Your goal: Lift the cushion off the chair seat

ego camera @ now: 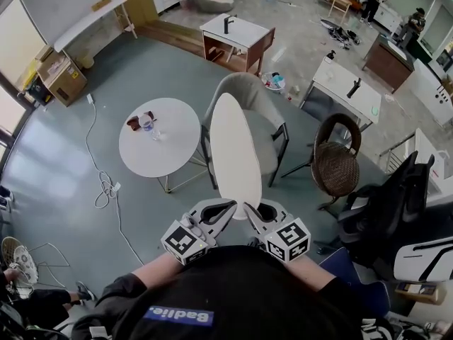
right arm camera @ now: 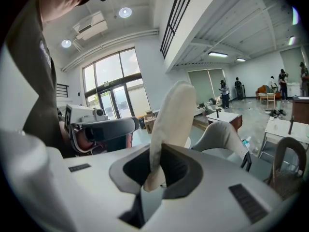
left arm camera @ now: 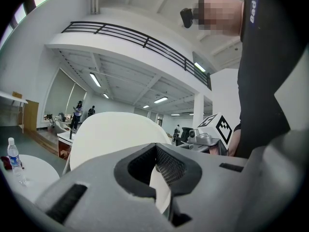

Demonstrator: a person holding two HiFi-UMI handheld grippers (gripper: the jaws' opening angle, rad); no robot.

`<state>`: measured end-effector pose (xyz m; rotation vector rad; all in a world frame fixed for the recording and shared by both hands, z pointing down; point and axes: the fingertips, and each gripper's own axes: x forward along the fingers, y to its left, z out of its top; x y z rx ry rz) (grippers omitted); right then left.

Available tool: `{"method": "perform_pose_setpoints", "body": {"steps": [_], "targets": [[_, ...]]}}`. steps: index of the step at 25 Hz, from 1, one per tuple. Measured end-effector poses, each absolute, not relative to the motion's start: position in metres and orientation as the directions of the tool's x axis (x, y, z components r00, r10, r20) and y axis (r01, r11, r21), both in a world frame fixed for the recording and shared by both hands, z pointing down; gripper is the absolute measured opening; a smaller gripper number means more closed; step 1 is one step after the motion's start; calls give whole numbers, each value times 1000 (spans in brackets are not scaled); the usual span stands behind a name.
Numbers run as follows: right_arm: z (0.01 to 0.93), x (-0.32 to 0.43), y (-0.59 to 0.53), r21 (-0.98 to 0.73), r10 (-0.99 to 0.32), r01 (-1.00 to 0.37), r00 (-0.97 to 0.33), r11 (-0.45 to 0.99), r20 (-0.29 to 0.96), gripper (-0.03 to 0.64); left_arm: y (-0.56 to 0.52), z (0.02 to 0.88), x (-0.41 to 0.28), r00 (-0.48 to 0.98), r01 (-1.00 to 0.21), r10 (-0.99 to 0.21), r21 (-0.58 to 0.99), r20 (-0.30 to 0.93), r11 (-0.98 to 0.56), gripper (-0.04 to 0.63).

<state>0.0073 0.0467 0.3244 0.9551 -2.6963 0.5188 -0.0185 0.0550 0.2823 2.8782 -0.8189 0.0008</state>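
We hold the cushion (ego camera: 236, 154) up on edge, seemingly clear of the chair (ego camera: 272, 140) seat, its long axis running straight away from us, with the left gripper (ego camera: 225, 210) and right gripper (ego camera: 250, 211) side by side, jaws pinching its near end from opposite faces.

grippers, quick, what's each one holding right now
Left gripper: jaws shut on the cushion, at its near edge.
Right gripper: jaws shut on the same cushion.
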Motion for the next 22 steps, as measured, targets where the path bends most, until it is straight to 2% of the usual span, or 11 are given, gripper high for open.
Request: {"method": "perform_pose_setpoints", "body": {"steps": [22], "targets": [[325, 2, 54, -250, -555, -637, -765, 730, 328, 52, 63, 277, -23, 841, -538, -539, 183, 50, -823, 12]]}}
